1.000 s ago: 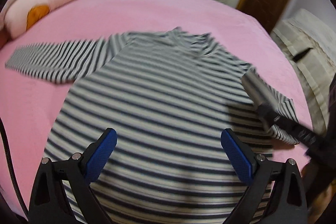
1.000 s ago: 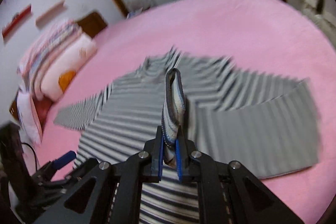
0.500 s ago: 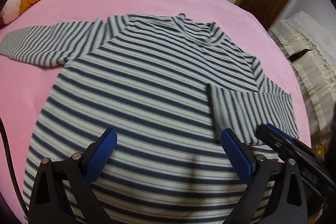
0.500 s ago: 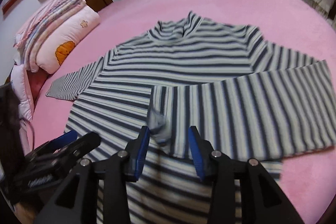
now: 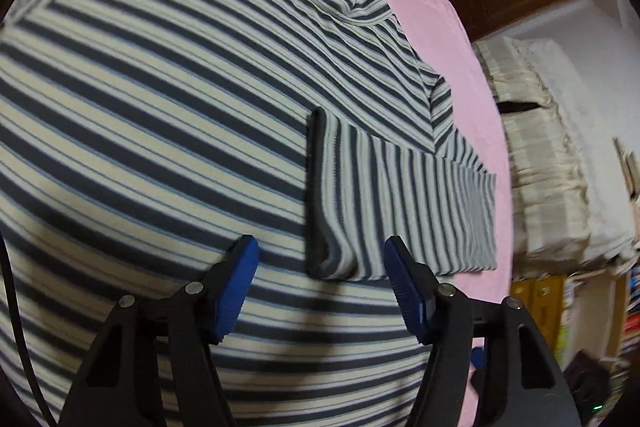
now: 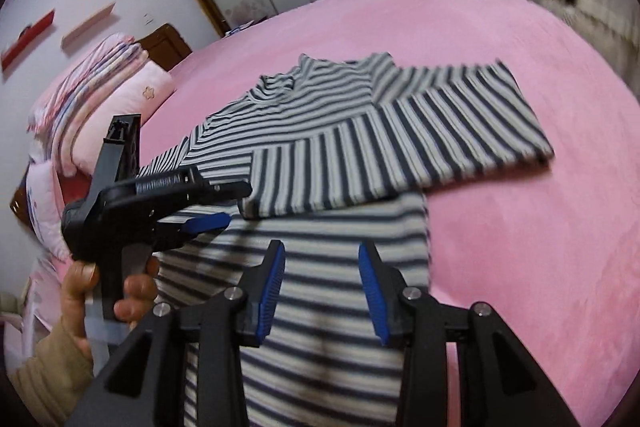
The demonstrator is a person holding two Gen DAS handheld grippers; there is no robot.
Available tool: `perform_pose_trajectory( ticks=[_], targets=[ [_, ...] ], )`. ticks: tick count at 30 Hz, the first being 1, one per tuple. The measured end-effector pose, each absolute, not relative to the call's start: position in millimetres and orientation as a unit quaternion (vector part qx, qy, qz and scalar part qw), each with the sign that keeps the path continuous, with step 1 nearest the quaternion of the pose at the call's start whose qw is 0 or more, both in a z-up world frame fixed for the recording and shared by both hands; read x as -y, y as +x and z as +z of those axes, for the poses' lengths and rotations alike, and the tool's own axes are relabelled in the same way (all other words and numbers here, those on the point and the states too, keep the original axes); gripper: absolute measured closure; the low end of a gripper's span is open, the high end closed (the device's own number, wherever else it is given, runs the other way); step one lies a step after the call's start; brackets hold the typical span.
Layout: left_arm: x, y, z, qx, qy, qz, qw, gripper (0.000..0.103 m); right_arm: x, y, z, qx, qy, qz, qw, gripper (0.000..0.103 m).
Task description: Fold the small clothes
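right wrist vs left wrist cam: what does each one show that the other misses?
Right wrist only: the left tongs from outside, the person's hand gripping their handle, stacked pink pillows, and the shirt's far sleeve.

Left wrist only: the left tongs' own closing jaws, nothing between them, and a cream striped bedding pile.

Both: the navy-and-white striped long-sleeved shirt flat on the pink bedspread, one sleeve folded across its body.

Striped shirt's [image 5: 160, 107] hem out of frame
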State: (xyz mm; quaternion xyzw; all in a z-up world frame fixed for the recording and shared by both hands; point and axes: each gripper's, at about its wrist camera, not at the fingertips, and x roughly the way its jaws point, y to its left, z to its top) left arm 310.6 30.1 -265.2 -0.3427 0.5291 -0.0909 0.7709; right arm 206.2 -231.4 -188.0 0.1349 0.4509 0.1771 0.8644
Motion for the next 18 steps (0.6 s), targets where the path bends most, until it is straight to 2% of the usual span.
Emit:
perform_pose_trajectory(
  ticks=[6, 10, 16, 18],
  targets=[
    [-32, 317, -276, -0.526, -0.399, -0.111, 0.743, 0.04, 243, 205, -195, -0.453, 0.174, 0.184, 0.855, 0.064],
    [-28, 323, -283, -0.521, -0.434, -0.137, 0.722, 0.054, 246, 203, -197, -0.451, 0.183, 0.186, 0.854, 0.064],
    [-18, 332, -288, -0.518, -0.441, -0.142, 0.719, 0.056, 251, 198, -200, -0.452, 0.187, 0.182, 0.853, 0.064],
    [-18, 334, -289, -0.515, -0.449, -0.14, 0.717, 0.069, 253, 196, -201, -0.45, 0.186, 0.178, 0.855, 0.064]
  ],
)
